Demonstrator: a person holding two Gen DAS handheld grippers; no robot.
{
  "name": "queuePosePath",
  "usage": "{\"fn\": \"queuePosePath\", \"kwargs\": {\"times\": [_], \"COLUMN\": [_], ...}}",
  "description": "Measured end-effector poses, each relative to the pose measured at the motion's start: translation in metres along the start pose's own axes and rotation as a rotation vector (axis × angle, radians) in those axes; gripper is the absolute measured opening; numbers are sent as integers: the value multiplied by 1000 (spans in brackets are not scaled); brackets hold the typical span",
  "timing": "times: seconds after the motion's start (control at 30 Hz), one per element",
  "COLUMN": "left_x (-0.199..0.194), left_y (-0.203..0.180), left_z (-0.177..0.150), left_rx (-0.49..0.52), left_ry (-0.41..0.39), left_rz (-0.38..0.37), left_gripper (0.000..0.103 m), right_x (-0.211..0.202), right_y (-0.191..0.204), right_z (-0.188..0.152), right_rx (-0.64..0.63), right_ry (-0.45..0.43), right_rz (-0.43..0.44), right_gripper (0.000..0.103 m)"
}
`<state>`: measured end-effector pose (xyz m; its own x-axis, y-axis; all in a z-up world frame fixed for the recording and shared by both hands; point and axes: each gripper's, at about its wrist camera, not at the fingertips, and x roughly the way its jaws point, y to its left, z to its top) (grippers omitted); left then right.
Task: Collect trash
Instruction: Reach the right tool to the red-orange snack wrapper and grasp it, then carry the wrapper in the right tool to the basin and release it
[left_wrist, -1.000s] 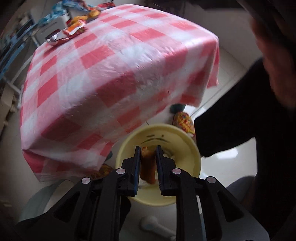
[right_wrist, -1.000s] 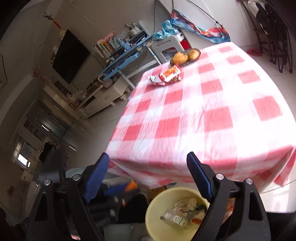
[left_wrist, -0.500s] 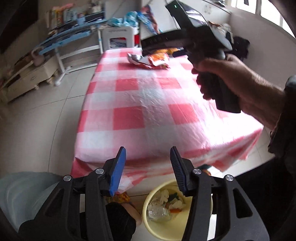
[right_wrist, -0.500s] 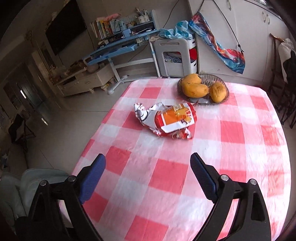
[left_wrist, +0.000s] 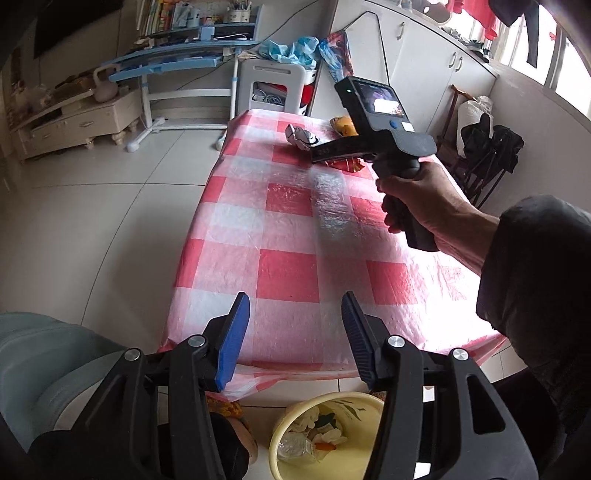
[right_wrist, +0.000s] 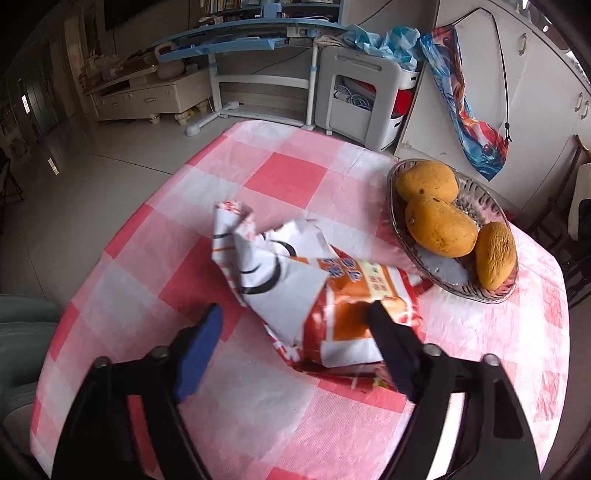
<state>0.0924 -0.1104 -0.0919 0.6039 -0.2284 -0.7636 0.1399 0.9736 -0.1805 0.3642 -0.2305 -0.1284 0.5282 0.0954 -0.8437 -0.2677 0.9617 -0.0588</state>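
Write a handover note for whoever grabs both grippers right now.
Left gripper: open, empty, above the near table edge and the yellow bin.
Right gripper: jaws closing around the crumpled snack wrapper; one finger is at its right edge, the other has not reached it.
Things: the wrapper lies on the checked tablecloth beside the glass fruit bowl. The bin stands on the floor at the near end and already holds trash.
Done: some trash is binned.
Left: grip the wrapper, carry it to the bin, drop it. Leave the fruit.

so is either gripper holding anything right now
Left gripper: nothing. Right gripper is closing around the near end of the snack wrapper, not yet clamped.
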Motion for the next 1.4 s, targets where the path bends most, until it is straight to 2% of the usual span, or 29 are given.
{"fn": "queuePosePath", "kwargs": {"times": [0.07,0.1,0.13,0.17,0.2,0.23,0.27,0.3,0.43,0.53,0.6,0.63,0.67,0.7,0.73,0.87,0.93,0.97,1.0,1.03,1.13,1.2,1.3,1.4], "left_x": [-1,-2,-3,-3,-4,-5,-6,-8,-16,-20,-22,-24,-25,-26,-26,-27,-30,-31,-32,-32,-33,-36,-40,-49], "left_y": [2,3,4,5,5,5,5,4,2,7,10,12,13,14,14,15,17,18,20,23,27,28,28,24], "left_z": [3,4,4,4,5,4,4,4,1,-3,-6,-7,-8,-9,-10,-7,-5,-3,-3,-2,0,1,0,-2], "left_rx": [-13,-20,-24,-28,-31,-33,-34,-34,-37,-70,-90,-97,-104,-110,-114,-118,-120,-123,-129,-138,-162,-165,-172,-156], "left_ry": [-9,-16,-22,-28,-33,-40,-48,-58,-102,-110,-110,-113,-114,-114,-114,-116,-130,-138,-143,-144,-151,-168,-189,-208], "left_rz": [3,4,5,6,9,12,14,16,38,33,34,36,36,35,35,26,29,34,35,33,31,41,63,73], "left_gripper": [50,50,50,50,50,50,50,51,52,53,53,53,53,53,53,55,58,59,60,60,60,63,73,76], "right_x": [-5,-11,-19,-27,-38,-49,-62,-75,-125,-145,-143,-139,-133,-128,-123,-72,-40,-27,-17,-11,-27,-48,-89,-138], "right_y": [-4,-5,-7,-7,-7,-6,-6,-7,-3,0,2,4,3,4,4,16,24,27,28,26,15,8,3,6], "right_z": [-4,-8,-10,-12,-18,-22,-30,-39,-76,-87,-81,-76,-70,-63,-58,-25,-15,-15,-17,-20,-34,-50,-80,-121], "right_rx": [2,8,23,41,57,68,82,99,140,133,113,111,116,119,117,76,29,3,-18,-14,36,55,90,124], "right_ry": [-13,-25,-40,-52,-68,-87,-104,-119,-175,-182,-144,-126,-120,-130,-153,-97,-34,-7,17,34,-7,-32,-69,-88], "right_rz": [38,63,90,125,159,188,222,257,340,340,317,300,285,262,233,146,96,72,69,94,161,200,272,353], "right_gripper": [48,36,31,21,15,14,6,3,3,3,3,6,34,80,90,91,91,89,71,61,41,36,35,35]}}
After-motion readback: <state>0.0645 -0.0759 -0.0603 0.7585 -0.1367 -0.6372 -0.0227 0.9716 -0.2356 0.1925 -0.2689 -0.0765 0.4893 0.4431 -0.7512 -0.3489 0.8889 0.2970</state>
